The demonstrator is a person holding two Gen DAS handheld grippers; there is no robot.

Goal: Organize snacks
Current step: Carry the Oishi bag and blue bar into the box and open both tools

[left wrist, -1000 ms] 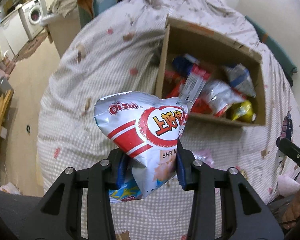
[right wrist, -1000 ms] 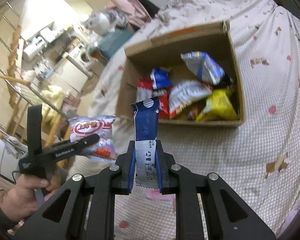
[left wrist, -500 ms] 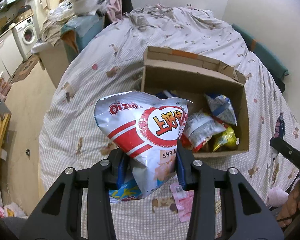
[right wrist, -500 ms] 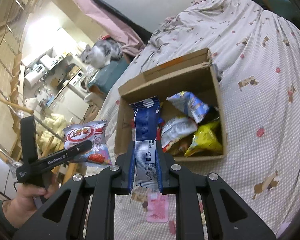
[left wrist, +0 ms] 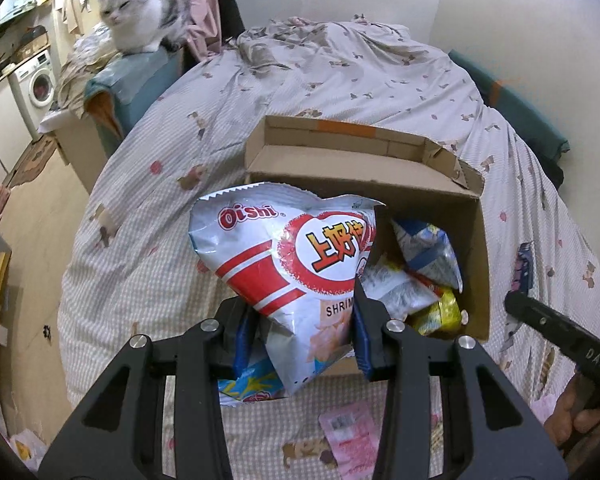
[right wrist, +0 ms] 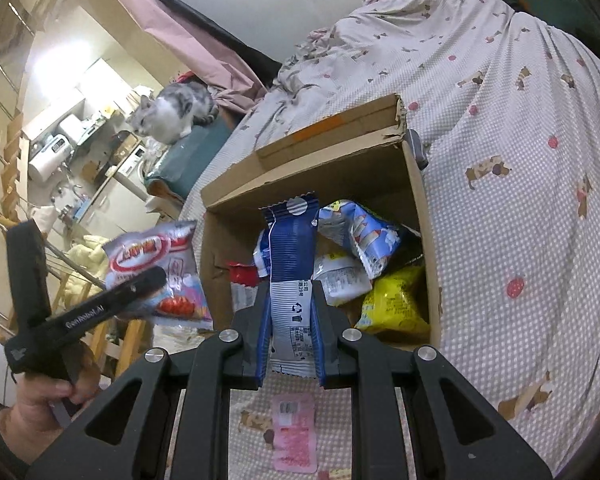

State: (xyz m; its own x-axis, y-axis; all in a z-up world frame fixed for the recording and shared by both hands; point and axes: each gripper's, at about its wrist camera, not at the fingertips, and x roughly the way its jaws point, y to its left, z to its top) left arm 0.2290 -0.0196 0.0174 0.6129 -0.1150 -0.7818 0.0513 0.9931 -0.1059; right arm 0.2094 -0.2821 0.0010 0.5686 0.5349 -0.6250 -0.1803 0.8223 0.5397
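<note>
Left wrist view: left gripper (left wrist: 304, 328) clamps a crinkly white-and-red Oishi shrimp chip bag (left wrist: 288, 272) by its lower part between both fingers (left wrist: 362, 332), the puffy bag sticking up in front of the open cardboard box (left wrist: 476, 240) of foil snack packs on the checked bed cover (left wrist: 148, 248). Right wrist view: right gripper (right wrist: 290, 340) is clenched on a narrow blue-and-white wrapper (right wrist: 292, 276), flat and ribbed with serrated ends, upright between the fingers, over the box's near edge; a flat pink packet (right wrist: 294, 436) lies on the bed below.
</note>
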